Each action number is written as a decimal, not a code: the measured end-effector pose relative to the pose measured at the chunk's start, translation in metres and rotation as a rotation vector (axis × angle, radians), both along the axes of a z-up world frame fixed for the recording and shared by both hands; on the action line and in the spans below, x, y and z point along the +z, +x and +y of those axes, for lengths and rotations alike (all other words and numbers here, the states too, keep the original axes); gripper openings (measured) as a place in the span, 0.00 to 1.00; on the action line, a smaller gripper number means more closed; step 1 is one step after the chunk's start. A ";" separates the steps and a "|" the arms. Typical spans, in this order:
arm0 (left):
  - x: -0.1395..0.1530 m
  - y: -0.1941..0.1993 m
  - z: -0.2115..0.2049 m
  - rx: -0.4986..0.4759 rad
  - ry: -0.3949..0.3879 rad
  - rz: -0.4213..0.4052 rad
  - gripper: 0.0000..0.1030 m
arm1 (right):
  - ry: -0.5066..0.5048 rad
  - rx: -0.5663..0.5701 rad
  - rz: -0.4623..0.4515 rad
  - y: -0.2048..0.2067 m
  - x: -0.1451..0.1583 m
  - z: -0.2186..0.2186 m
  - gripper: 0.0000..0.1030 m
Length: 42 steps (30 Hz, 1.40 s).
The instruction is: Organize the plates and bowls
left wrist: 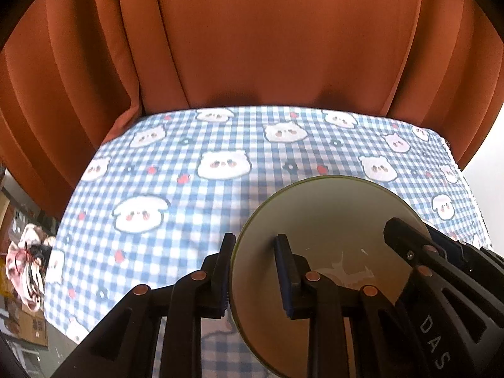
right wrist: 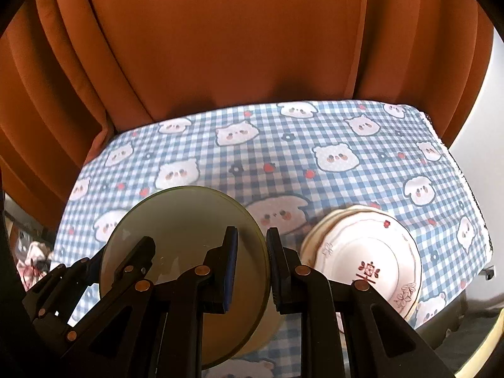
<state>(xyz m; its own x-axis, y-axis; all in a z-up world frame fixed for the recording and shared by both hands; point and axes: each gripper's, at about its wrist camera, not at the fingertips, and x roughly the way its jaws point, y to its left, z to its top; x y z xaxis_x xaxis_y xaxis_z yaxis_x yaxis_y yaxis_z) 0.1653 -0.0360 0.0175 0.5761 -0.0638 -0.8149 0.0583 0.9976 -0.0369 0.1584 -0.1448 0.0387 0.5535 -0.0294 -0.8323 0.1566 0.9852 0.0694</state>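
Bowl point(left wrist: 321, 252) sits between my two grippers over the checked tablecloth point(left wrist: 220, 157), its cream mouth tipped up and toward the cameras; my left gripper point(left wrist: 255, 271) straddles its left rim, one finger outside and one inside, closed on the wall, and my right gripper point(right wrist: 252, 271) pinches the opposite rim the same way. Only my right wrist view shows the stack of white floral plates point(right wrist: 362, 258) just right of the bowl. Letters "DAS" point(left wrist: 436, 340) read on the right gripper's arm.
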 end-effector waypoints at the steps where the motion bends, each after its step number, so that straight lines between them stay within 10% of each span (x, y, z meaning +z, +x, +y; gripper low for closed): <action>1: -0.003 -0.001 -0.002 0.006 -0.002 0.006 0.23 | 0.000 0.008 0.005 -0.002 -0.003 -0.002 0.22; 42: -0.064 -0.006 -0.013 0.175 0.023 0.123 0.23 | -0.044 0.270 0.087 0.012 -0.063 -0.009 0.21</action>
